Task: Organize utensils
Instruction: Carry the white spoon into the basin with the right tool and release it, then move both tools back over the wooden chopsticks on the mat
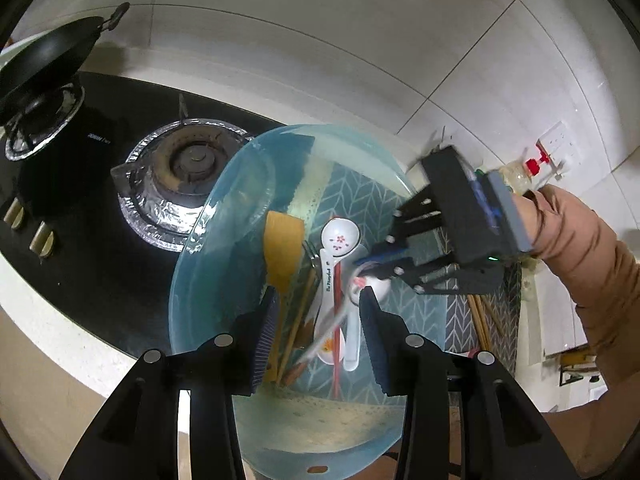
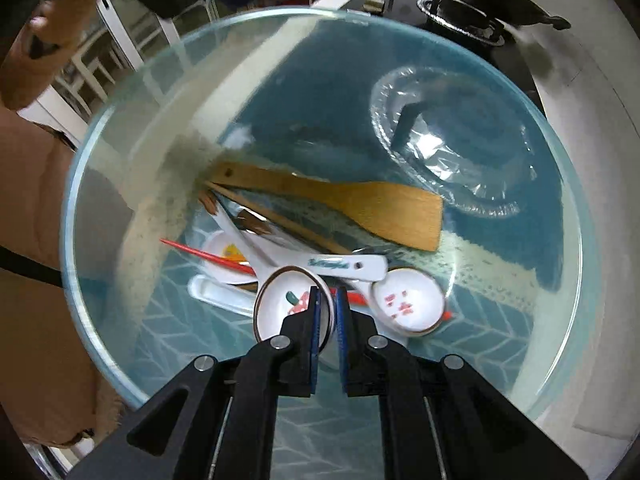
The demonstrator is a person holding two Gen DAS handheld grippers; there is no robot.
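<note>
blurring spoon rim [image 2: 294, 304] (tongs [image 2: 328, 320] clamped)

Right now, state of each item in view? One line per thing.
Left gripper: open, empty, above the bowl.
Right gripper: shut on the rim of a brown-rimmed white ceramic spoon.
Clear blue-tinted glass bowl: upright, holding utensils.
Wooden spatula: lying flat in the bowl.
White ceramic spoon with pink flowers: bowl side up.
Black wok: sitting on the far burner.

You have a pale counter [image 1: 280, 60] carrying a black gas hob [image 1: 100, 184]. A patterned cloth [image 1: 424, 312] lies beside it, under the glass bowl [image 1: 192, 280].
</note>
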